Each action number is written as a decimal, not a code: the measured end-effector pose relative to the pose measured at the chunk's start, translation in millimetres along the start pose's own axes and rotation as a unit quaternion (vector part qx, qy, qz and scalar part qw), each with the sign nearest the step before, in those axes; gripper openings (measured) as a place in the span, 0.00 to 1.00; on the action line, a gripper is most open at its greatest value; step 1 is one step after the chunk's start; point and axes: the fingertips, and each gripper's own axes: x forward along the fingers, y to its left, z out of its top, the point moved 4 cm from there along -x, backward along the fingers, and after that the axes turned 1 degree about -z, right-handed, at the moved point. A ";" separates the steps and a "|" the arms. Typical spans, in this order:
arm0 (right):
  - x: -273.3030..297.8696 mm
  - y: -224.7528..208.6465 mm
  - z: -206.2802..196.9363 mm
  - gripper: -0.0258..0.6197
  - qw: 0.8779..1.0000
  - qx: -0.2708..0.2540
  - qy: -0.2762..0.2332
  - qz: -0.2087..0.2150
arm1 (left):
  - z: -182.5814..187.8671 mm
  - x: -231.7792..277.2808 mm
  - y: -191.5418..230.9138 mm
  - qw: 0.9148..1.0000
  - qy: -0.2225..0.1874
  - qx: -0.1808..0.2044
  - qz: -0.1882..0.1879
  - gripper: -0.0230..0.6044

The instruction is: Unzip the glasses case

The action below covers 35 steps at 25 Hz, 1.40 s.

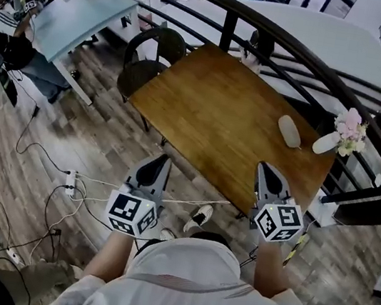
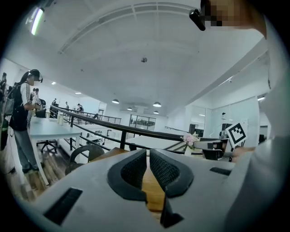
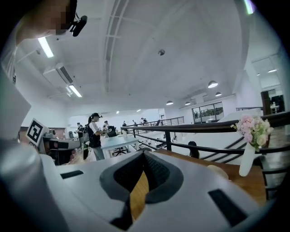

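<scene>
A pale oval glasses case (image 1: 289, 131) lies on the wooden table (image 1: 219, 109) near its right end; its top edge also shows in the right gripper view as the glasses case (image 3: 219, 171). My left gripper (image 1: 163, 158) is shut and empty, hovering off the table's near left edge over the floor. My right gripper (image 1: 266, 168) is shut and empty, above the table's near edge, a short way short of the case. In the left gripper view the left gripper (image 2: 148, 156) has its pads together, with tabletop beyond. The right gripper (image 3: 144, 156) likewise has its pads closed.
A white vase with pink flowers (image 1: 344, 134) stands right of the case by the black railing (image 1: 281, 40). A dark chair (image 1: 148, 58) sits at the table's left end. Cables and a power strip (image 1: 71, 182) lie on the floor. A person (image 1: 9, 24) sits at a far desk.
</scene>
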 end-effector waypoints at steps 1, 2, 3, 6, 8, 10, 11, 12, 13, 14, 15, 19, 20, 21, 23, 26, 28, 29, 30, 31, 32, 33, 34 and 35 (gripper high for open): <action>4.3 -8.6 0.6 0.12 1.000 0.004 -0.004 -0.004 | 2.5 11.6 0.5 1.000 0.003 0.000 -0.003 0.09; 8.0 -17.0 1.0 0.12 1.000 0.010 -0.010 -0.005 | 5.0 23.6 -0.1 1.000 0.005 0.001 -0.007 0.09; 10.9 -25.8 1.8 0.12 1.000 0.016 -0.016 -0.003 | 7.5 35.9 -2.5 1.000 0.008 0.004 -0.012 0.09; 22.7 -61.1 9.5 0.12 0.999 0.027 -0.037 -0.001 | 17.5 77.5 -14.8 0.999 0.012 0.026 -0.029 0.09; 34.9 -88.3 14.6 0.12 0.998 0.045 -0.042 -0.005 | 27.1 107.2 -21.4 0.999 0.022 0.036 -0.034 0.09; 43.3 -111.7 18.9 0.12 0.997 0.064 -0.036 -0.007 | 39.3 133.0 -30.0 0.998 0.036 0.041 -0.035 0.09; 45.7 -121.5 21.0 0.12 0.997 0.068 -0.033 -0.008 | 45.1 144.3 -34.5 0.998 0.041 0.044 -0.035 0.09; 47.2 -130.3 22.4 0.12 0.997 0.068 -0.031 -0.010 | 49.1 154.6 -38.4 0.997 0.044 0.046 -0.037 0.09; 47.8 -138.0 22.5 0.12 0.997 0.068 -0.032 -0.016 | 50.0 163.7 -41.0 0.997 0.045 0.048 -0.042 0.09; 47.0 -144.4 21.3 0.12 0.997 0.067 -0.034 -0.024 | 48.0 171.3 -42.8 0.997 0.045 0.048 -0.050 0.09; 44.2 -149.5 19.0 0.12 0.996 0.068 -0.037 -0.036 | 44.0 177.5 -44.7 0.996 0.046 0.049 -0.060 0.09; 15.1 -169.3 7.4 0.12 0.992 0.076 -0.043 -0.088 | 33.4 200.3 -63.7 0.990 0.058 0.059 -0.111 0.09; 7.3 -175.4 5.4 0.12 0.991 0.079 -0.043 -0.103 | 33.9 208.4 -69.5 0.989 0.060 0.061 -0.124 0.09; 0.3 -181.2 3.8 0.12 0.988 0.082 -0.043 -0.120 | 35.1 217.2 -74.7 0.987 0.062 0.063 -0.137 0.09; -12.4 -189.6 0.2 0.12 0.984 0.087 -0.043 -0.152 | 36.8 234.0 -83.1 0.982 0.063 0.066 -0.163 0.09; -32.5 -195.1 -5.8 0.12 0.974 0.090 -0.041 -0.203 | 35.3 255.4 -93.0 0.973 0.066 0.069 -0.208 0.09; -42.1 -197.9 -6.7 0.12 0.967 0.093 -0.040 -0.235 | 34.4 269.5 -96.6 0.967 0.070 0.071 -0.235 0.09; -44.4 -198.0 -6.8 0.12 0.963 0.095 -0.039 -0.249 | 34.4 276.2 -96.4 0.964 0.073 0.070 -0.246 0.09; -45.2 -196.9 -6.9 0.12 0.960 0.098 -0.037 -0.261 | 34.7 282.5 -95.0 0.961 0.076 0.069 -0.257 0.09; -44.5 -194.7 -7.1 0.12 0.957 0.099 -0.034 -0.272 | 34.8 288.3 -92.8 0.958 0.078 0.066 -0.268 0.09; -42.5 -191.9 -7.1 0.12 0.954 0.098 -0.031 -0.281 | 34.3 293.5 -90.0 0.955 0.080 0.064 -0.279 0.09; -39.3 -188.8 -6.8 0.12 0.952 0.096 -0.028 -0.290 | 33.4 298.0 -86.5 0.952 0.083 0.063 -0.289 0.09; -35.0 -185.6 -6.1 0.12 0.950 0.094 -0.026 -0.298 | 32.4 302.1 -82.2 0.949 0.085 0.064 -0.298 0.09; -29.9 -182.4 -5.0 0.12 0.947 0.093 -0.025 -0.306 | 31.7 306.0 -76.9 0.946 0.087 0.065 -0.306 0.09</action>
